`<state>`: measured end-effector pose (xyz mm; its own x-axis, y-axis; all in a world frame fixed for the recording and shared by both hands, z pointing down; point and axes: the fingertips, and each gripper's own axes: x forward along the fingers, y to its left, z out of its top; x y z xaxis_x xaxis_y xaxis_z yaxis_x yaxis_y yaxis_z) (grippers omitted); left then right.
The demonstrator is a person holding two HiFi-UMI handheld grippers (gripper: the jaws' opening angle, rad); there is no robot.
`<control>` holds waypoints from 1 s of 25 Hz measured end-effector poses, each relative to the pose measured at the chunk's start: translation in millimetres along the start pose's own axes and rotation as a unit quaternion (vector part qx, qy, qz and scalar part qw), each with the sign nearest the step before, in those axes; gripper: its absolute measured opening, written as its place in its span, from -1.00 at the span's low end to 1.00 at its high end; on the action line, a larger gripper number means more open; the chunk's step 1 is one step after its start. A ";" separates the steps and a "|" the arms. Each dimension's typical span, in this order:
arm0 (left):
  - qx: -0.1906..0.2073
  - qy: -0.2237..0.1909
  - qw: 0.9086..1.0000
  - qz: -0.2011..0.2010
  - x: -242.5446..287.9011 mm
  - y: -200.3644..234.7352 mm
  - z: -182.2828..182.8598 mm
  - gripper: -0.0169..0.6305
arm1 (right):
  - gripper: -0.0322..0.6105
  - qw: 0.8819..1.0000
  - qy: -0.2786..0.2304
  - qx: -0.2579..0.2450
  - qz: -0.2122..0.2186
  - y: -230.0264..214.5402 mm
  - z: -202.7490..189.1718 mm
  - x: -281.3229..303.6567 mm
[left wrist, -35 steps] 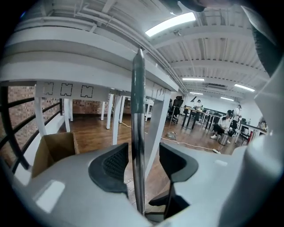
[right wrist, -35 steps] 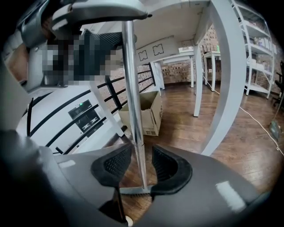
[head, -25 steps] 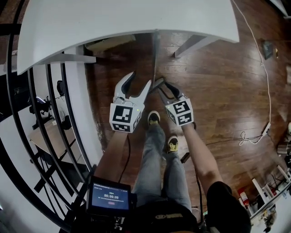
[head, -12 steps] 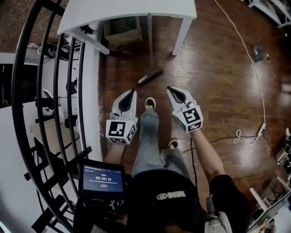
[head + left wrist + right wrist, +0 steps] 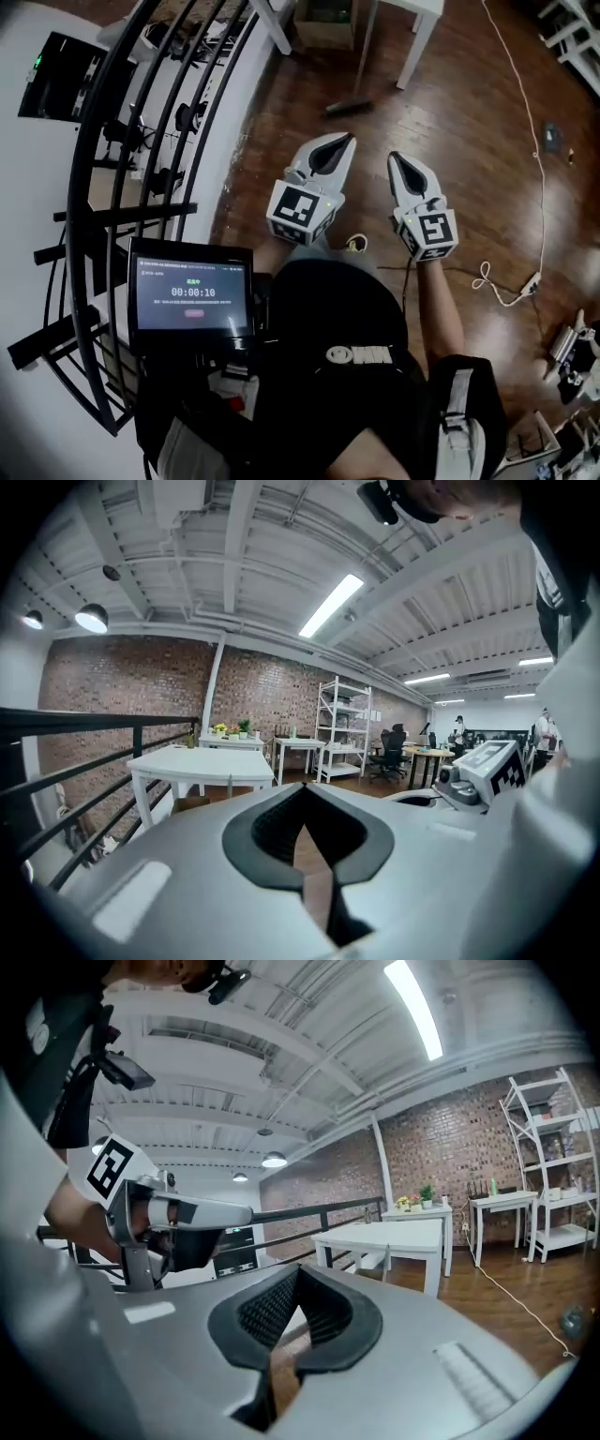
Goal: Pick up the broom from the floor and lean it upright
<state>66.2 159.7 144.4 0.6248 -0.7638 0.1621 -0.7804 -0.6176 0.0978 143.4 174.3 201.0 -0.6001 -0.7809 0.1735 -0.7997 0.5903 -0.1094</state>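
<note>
The broom [image 5: 357, 66] stands propped against the white table [image 5: 418, 39], its thin handle running up to the table edge and its dark head [image 5: 346, 106] resting on the wood floor. Both grippers are held up in front of the person's chest, well short of the broom and apart from it. My left gripper [image 5: 348, 139] is shut with nothing in it; its pads meet in the left gripper view [image 5: 303, 791]. My right gripper [image 5: 393, 157] has just closed, also empty, and its ribbed pads touch [image 5: 296, 1273].
A black metal railing [image 5: 141, 141] curves along the left. A lit tablet [image 5: 192, 292] hangs at the person's chest. A white cable [image 5: 525, 112] and a power strip [image 5: 531, 281] lie on the floor at right. A cardboard box [image 5: 323, 23] sits under the table.
Both grippers have come up and back from the broom toward the person's chest, and their jaws have gone from open to shut. The broom stays propped at the table.
</note>
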 end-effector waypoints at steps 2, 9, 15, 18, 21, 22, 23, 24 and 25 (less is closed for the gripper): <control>0.003 -0.015 1.000 -0.001 -31.1 -1.6 17.0 -0.90 | -0.89 1.000 -0.008 0.008 0.003 35.1 11.4 -11.4; 0.004 -0.035 0.999 -0.013 -53.6 -6.3 20.8 -0.90 | -0.89 0.999 -0.007 0.038 -0.019 55.3 -4.4 -22.1; 0.014 -0.031 0.999 -0.010 -59.0 -10.8 11.5 -0.90 | -0.89 0.998 -0.022 0.057 -0.015 55.4 0.4 -21.7; 0.013 -0.033 0.999 -0.011 -56.8 -11.4 11.2 -0.90 | -0.89 0.999 -0.026 0.044 -0.017 53.3 7.9 -18.6; 0.016 -0.034 0.999 -0.019 -54.2 -14.9 12.4 -0.90 | -0.89 0.999 -0.029 0.037 -0.015 54.2 12.7 -16.0; 0.017 -0.035 0.999 -0.021 -53.4 -15.8 13.4 -0.90 | -0.89 0.999 -0.032 0.032 -0.013 55.5 15.4 -14.7; 0.019 -0.035 0.999 -0.022 -52.9 -16.6 14.4 -0.90 | -0.89 0.999 -0.033 0.026 -0.012 56.9 18.1 -13.4; 0.021 -0.034 0.999 -0.021 -52.4 -17.5 15.1 -0.90 | -0.89 0.999 -0.034 0.021 -0.011 58.1 19.9 -12.4; 0.023 -0.031 0.999 -0.019 -51.7 -18.3 15.8 -0.90 | -0.89 0.999 -0.033 0.017 -0.011 58.9 21.1 -11.7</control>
<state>48.6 207.5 118.7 0.6549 -0.7493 0.0982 -0.7554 -0.6527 0.0581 103.0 213.9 171.9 -0.5818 -0.8056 0.1118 -0.8118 0.5670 -0.1396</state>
